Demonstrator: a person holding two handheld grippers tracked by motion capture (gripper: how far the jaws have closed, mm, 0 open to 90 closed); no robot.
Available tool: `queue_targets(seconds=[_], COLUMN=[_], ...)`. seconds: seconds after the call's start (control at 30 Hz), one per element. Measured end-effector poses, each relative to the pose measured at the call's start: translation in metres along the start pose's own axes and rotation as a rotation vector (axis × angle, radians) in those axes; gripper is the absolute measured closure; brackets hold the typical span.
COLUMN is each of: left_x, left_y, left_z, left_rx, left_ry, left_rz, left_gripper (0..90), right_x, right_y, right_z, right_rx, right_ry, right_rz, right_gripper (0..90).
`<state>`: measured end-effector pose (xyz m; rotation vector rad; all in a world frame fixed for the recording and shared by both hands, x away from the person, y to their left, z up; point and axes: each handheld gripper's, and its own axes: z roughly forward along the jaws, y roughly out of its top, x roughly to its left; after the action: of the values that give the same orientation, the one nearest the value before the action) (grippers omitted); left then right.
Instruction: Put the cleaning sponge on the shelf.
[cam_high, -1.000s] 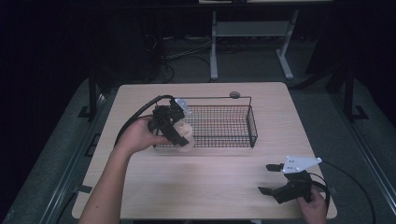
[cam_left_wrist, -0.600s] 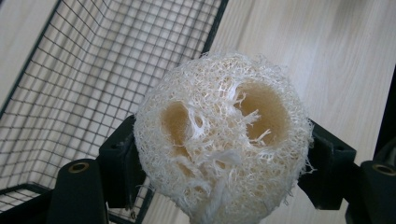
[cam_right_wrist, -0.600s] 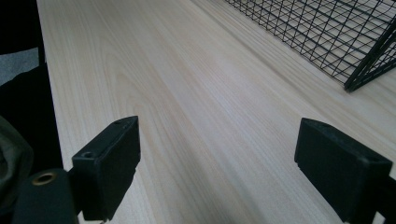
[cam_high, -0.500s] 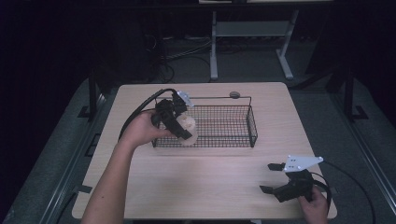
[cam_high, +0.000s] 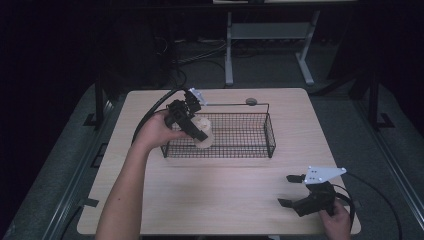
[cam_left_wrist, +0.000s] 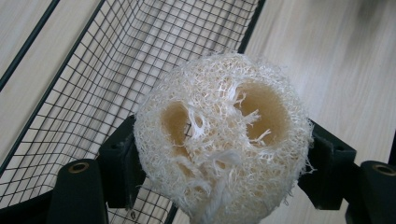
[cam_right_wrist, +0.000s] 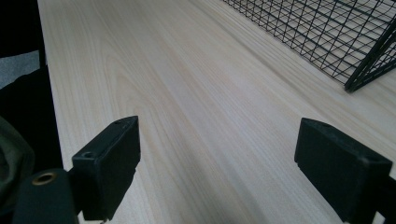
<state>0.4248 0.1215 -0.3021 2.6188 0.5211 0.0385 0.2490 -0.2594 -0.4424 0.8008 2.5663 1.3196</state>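
A pale, fibrous loofah piece (cam_left_wrist: 222, 140) with two hollow holes is clamped between my left gripper's black jaws. In the high view the loofah (cam_high: 204, 134) hangs over the left end of a black wire basket (cam_high: 250, 150), with my left gripper (cam_high: 196, 131) shut on it. The left gripper view looks down past the loofah at the basket's mesh wall (cam_left_wrist: 107, 60) and the wooden table beyond. My right gripper (cam_high: 291, 191) rests low at the table's front right, open, with nothing between its jaws. Ahead of it lies bare wood, and the basket's corner (cam_right_wrist: 359, 51) shows farther off.
The light wooden table (cam_high: 215, 200) has free room in front of the basket. A small round grey disc (cam_high: 251, 101) lies near the far edge behind the basket. Cables trail from both grippers. Dark floor and a metal stand lie beyond the table.
My left gripper has carried the loofah rightward and a little farther in, from beside the basket's left end to over its rim. The right gripper has hardly moved.
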Motion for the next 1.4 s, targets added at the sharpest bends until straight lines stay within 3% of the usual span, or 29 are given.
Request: queue_targets(seconds=[0.13,0.33,0.4,0.87,1.4], left_x=[0.005,0.012,0.014,0.027,0.035], left_y=[0.006,0.016,0.017,0.020,0.025], left_z=[0.004,0.011,0.015,0.034,0.055], left_rx=[0.024,-0.004,0.005,0.001,0.023], left_ry=[0.016,0.023,0.038,0.041,0.061], left_rz=[-0.007,-0.021,-0.025,-0.055,-0.048], left_gripper=[26.7,26.7,26.7,26.6,26.5], right_x=[0.000,0.000,0.000,-0.001,-0.002], right_y=[0.000,0.000,0.000,-0.001,-0.001], right_z=[-0.001,-0.001,-0.001,-0.003,-0.005], right_rx=[-0.003,-0.006,-0.009,-0.015,-0.026], right_ry=[0.002,0.002,0.001,-0.004,0.001], right_rz=[-0.001,0.002,0.001,0.006,0.009], right_gripper=[13.8,13.8,13.8,13.8,13.8])
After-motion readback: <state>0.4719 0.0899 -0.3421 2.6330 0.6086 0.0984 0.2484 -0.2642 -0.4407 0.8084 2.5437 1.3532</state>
